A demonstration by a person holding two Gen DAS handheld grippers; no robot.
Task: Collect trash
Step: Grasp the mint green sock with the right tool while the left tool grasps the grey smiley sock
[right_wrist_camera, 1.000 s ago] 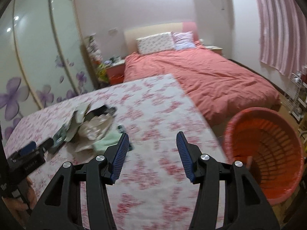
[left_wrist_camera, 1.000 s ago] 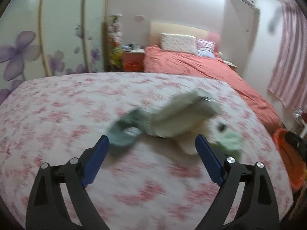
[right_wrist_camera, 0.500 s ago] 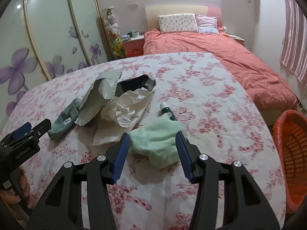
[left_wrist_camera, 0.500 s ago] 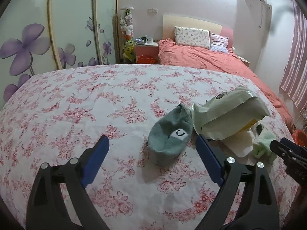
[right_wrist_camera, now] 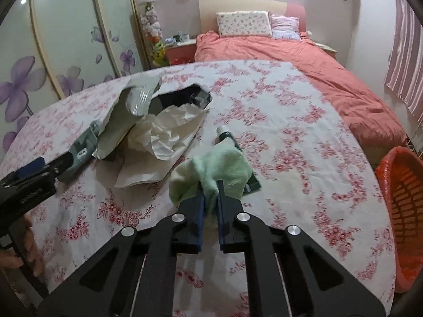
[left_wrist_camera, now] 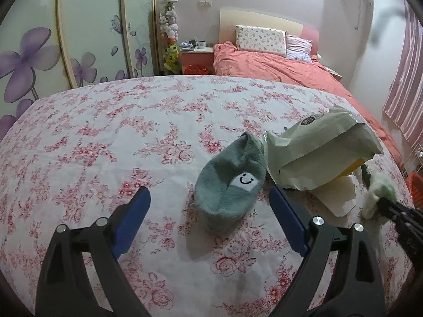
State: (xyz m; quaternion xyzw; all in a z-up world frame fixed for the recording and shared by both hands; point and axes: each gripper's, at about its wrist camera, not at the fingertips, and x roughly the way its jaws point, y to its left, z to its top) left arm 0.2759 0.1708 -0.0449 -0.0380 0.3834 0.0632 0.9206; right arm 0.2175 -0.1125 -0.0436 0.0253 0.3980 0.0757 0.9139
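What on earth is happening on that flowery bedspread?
A person is clearing litter with two hand-held tools. The right tool has just closed on a pale green fuzzy cloth. The left tool hangs open around a grey-green smiley-face sock. An orange plastic basket waits beside the bed.

Home bedroom — coral-quilted bed (right_wrist_camera: 277, 52), pillows (right_wrist_camera: 243, 23), flower-painted wardrobe doors (left_wrist_camera: 87, 34), pink curtains (right_wrist_camera: 407, 52)

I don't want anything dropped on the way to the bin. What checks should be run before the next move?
1. Right claw shut on the light green fuzzy cloth: ok.
2. Cloth clear of the dark tube under it: cannot tell.
3. Orange plastic basket open and in view: ok.
4. Left claw open and holding nothing: ok.
5. Grey-green smiley sock between its fingers, untouched: ok.
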